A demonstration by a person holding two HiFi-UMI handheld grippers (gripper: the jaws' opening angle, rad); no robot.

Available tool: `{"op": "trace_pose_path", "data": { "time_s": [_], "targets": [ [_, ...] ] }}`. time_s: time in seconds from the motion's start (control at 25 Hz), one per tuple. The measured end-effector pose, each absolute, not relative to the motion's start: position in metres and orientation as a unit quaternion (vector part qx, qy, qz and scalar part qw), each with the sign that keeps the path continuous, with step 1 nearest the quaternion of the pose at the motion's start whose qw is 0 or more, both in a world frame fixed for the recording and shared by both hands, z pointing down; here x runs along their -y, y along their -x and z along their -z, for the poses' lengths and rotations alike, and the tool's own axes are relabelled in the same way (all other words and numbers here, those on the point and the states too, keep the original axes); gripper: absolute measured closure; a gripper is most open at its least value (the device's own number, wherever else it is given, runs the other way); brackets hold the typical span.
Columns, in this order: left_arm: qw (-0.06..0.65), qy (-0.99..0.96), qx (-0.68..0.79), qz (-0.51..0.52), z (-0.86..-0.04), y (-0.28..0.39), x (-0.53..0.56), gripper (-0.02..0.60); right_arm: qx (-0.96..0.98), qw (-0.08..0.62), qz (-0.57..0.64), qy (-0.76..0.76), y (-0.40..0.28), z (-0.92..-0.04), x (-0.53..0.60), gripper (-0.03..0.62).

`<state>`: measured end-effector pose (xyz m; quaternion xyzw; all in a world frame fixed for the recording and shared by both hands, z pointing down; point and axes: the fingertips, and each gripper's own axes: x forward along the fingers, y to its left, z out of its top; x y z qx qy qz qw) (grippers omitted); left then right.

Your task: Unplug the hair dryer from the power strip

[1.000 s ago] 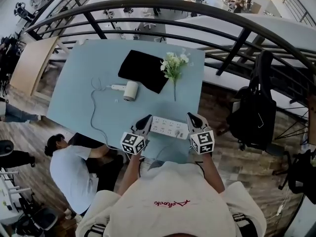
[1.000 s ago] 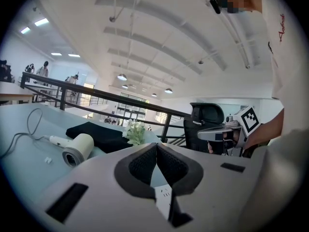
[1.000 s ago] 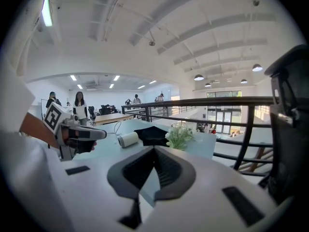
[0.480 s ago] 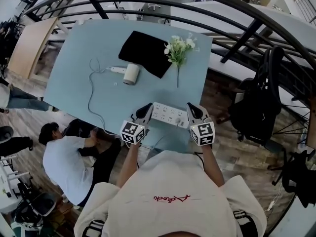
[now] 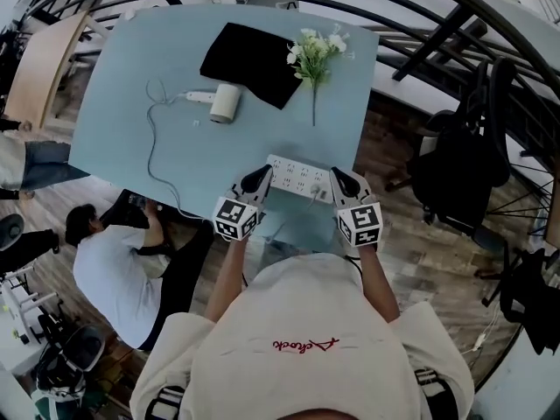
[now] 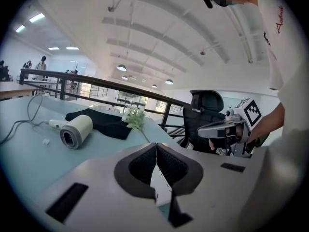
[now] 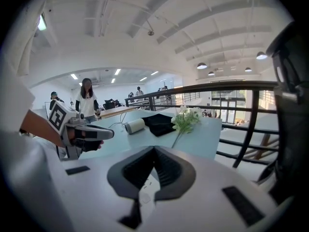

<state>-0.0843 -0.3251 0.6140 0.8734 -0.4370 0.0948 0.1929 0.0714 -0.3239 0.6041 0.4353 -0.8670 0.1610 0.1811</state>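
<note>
Now our left gripper (image 5: 259, 176) and right gripper (image 5: 338, 179), both pressed together and empty, flank the power strip (image 5: 297, 178) lengthwise; the hair dryer (image 5: 224, 103) lies beyond it, nearer our left.

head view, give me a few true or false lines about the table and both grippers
1. The hair dryer lies on the table next to the black cloth. True.
2. The flowers lie on top of the power strip. False: they lie farther up the table by the black cloth, apart from the strip.
3. The left gripper and the right gripper both have their jaws shut. True.
4. The left gripper holds the hair dryer. False: it holds nothing and sits at the power strip's left end.
5. The power strip lies near the table's near edge, between the two grippers. True.
</note>
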Motion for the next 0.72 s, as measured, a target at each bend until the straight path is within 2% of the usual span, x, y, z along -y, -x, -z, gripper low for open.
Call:
{"op": "trace_pose_path", "data": {
  "time_s": [0.52, 0.56, 0.64, 0.72],
  "targets": [
    [0.179, -0.88, 0.416, -0.144, -0.654, 0.062, 0.31, 0.571, 0.86, 0.201, -0.193, -0.427, -0.083, -0.637, 0.288, 0.577],
    [0.178, -0.88, 0.414, -0.148, -0.657, 0.061, 0.309, 0.564, 0.861, 0.202, -0.193, -0.426, -0.084, -0.638, 0.288, 0.577],
    [0.179, -0.879, 0.414, -0.157, -0.663, 0.06, 0.307, 0.485, 0.861, 0.203, -0.193, -0.424, -0.083, -0.64, 0.289, 0.577],
    [0.18, -0.877, 0.415, -0.163, -0.668, 0.061, 0.305, 0.464, 0.862, 0.203, -0.192, -0.422, -0.083, -0.64, 0.29, 0.576]
  ]
}}
